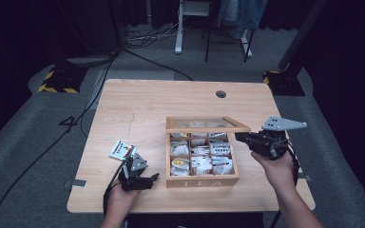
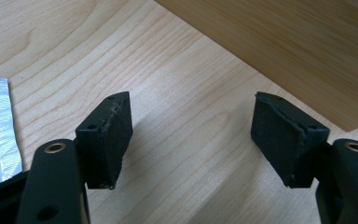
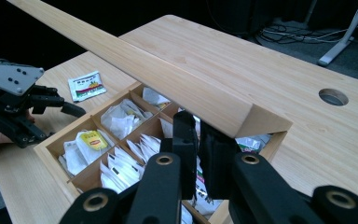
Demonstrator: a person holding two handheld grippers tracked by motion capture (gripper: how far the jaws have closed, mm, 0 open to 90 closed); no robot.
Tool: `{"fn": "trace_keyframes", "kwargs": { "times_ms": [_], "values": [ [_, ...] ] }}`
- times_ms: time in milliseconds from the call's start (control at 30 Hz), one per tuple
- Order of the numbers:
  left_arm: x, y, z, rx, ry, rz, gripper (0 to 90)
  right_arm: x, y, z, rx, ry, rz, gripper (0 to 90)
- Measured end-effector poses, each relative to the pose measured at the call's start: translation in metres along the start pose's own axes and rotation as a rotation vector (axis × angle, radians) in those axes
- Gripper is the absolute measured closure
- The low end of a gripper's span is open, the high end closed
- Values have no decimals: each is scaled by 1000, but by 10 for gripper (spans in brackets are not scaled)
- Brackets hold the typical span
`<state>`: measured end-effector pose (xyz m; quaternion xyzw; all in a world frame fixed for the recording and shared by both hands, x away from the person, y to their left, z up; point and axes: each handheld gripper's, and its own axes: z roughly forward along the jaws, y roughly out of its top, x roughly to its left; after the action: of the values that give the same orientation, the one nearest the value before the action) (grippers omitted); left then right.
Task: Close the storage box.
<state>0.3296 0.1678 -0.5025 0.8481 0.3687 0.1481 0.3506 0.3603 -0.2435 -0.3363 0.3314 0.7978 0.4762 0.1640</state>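
Lid point(image 1: 207, 124) of the tea box point(image 1: 202, 180) is propped up by the right hand-held gripper point(image 1: 242, 137), jaws pinching its corner, giving access to the compartments, while the left hand-held gripper point(image 1: 153, 177) hovers spread and empty over the bench point(image 1: 138, 102) beside a tea sachet point(image 1: 122, 150).

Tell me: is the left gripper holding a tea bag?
No. The left gripper has its jaws standing open over bare table; the tea bag packet lies beside it.

Lab-like recording space, dark curtains, floor cables point(image 1: 147, 35), hazard-taped stand bases point(image 1: 57, 81)
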Motion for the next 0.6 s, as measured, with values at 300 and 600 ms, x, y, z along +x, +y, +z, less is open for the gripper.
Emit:
{"fn": "trace_keyframes", "kwargs": {
  "times_ms": [300,600],
  "values": [
    [0,1,1,0,2,-5,291,0,-2,-5,29,6,7,832],
    [0,0,1,0,-3,-11,292,-2,-8,-13,79,9,32,808]
  ]
}}
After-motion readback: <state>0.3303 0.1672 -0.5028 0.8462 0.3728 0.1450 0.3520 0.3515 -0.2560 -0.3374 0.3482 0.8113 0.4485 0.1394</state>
